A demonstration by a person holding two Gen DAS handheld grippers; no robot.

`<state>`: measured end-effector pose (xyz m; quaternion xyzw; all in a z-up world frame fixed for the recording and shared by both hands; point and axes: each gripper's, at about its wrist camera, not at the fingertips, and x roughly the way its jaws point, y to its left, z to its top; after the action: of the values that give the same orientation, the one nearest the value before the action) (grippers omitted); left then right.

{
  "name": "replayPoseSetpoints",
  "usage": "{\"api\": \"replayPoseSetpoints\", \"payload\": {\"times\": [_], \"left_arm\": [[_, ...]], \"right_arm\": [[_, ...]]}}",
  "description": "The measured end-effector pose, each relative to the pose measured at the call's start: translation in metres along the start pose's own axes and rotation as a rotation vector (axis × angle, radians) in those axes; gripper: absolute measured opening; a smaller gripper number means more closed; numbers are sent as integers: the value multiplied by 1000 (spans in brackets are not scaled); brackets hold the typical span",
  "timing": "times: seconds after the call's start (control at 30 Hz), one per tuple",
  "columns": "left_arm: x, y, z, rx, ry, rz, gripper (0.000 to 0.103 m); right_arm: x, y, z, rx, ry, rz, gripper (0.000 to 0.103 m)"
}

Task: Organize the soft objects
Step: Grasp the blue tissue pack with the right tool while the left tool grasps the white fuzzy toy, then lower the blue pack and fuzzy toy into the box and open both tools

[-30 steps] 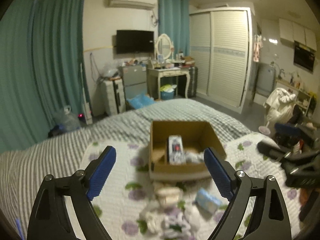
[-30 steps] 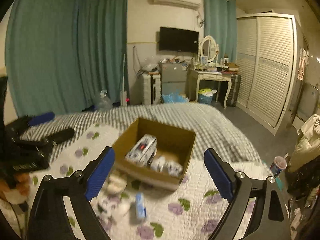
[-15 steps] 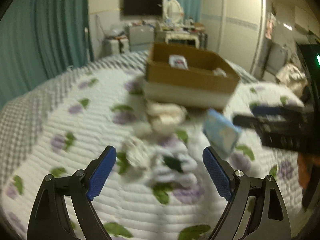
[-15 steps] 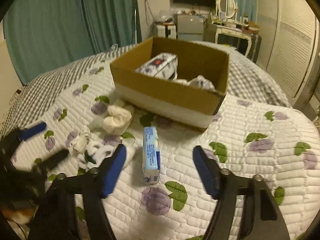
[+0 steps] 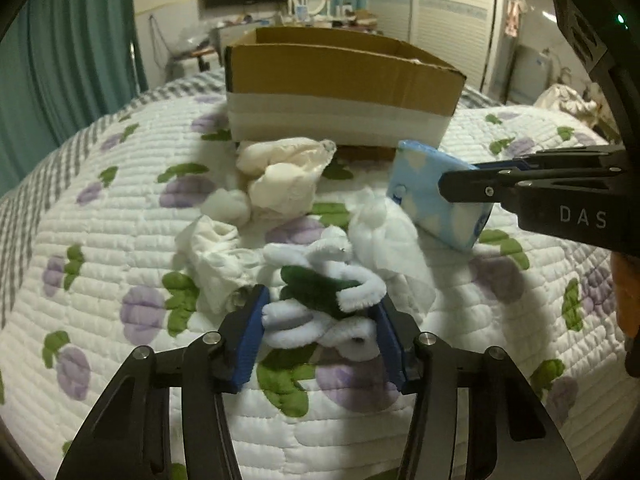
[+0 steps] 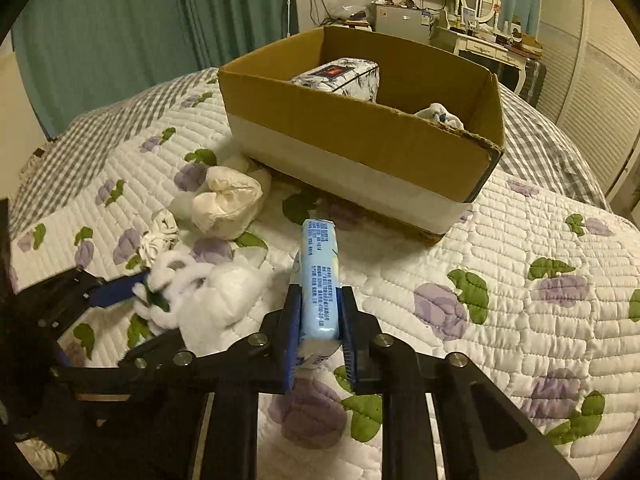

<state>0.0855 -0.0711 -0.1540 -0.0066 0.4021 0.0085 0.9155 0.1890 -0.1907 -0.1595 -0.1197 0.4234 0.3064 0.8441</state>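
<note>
My left gripper (image 5: 320,316) is shut on a tangle of white and green fuzzy pipe cleaners (image 5: 320,292) lying on the quilted bed. My right gripper (image 6: 320,312) is shut on a light blue tissue pack (image 6: 320,276), held on edge; this pack (image 5: 432,196) and the right gripper's fingers (image 5: 520,188) also show in the left wrist view. A cardboard box (image 6: 360,136) stands behind, holding a patterned pack (image 6: 340,76) and a white bundle (image 6: 440,114). The left gripper (image 6: 120,290) appears at the left of the right wrist view.
A cream cloth bundle (image 5: 284,176), a white crumpled cloth (image 5: 212,248), a cotton ball (image 5: 228,206) and white wadding (image 5: 384,236) lie on the floral quilt (image 6: 520,280) before the box (image 5: 340,92). Curtains, dresser and wardrobe stand beyond the bed.
Both grippers have come down to the bed and closed: the left one onto the pipe cleaners, the right one onto the blue tissue pack. The box looks nearer.
</note>
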Motion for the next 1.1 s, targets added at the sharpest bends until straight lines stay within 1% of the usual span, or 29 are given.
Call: {"api": "replayPoseSetpoints", "payload": {"times": [0.03,0.27,0.37,0.57,0.7,0.83,1.0,1.1], "left_arm": [[-1,2,1,-3,-1,-8,47],[-26,10,3,-32,-16,-51,46],[-40,12,5,-43,-26,-67,46],[-78,16,19,-61,-87,-98,46],[-102,23,43,-65,-136,-126,46],[-116,27,75,-27,-182,-129,46],[-116,33,116,-11,-211,-138,46],[-110,32,140,5,-238,-132,46]], "right_arm": [[-1,0,0,1,-4,-2,16],[-20,2,-3,26,-35,-9,15],[-36,3,-3,55,-72,-20,15],[-79,9,10,81,-185,-53,15],[-106,7,26,109,-261,-66,15],[-133,6,46,128,-335,-85,15],[-156,-1,76,161,-413,-96,15],[-157,-9,96,173,-430,-113,15]]}}
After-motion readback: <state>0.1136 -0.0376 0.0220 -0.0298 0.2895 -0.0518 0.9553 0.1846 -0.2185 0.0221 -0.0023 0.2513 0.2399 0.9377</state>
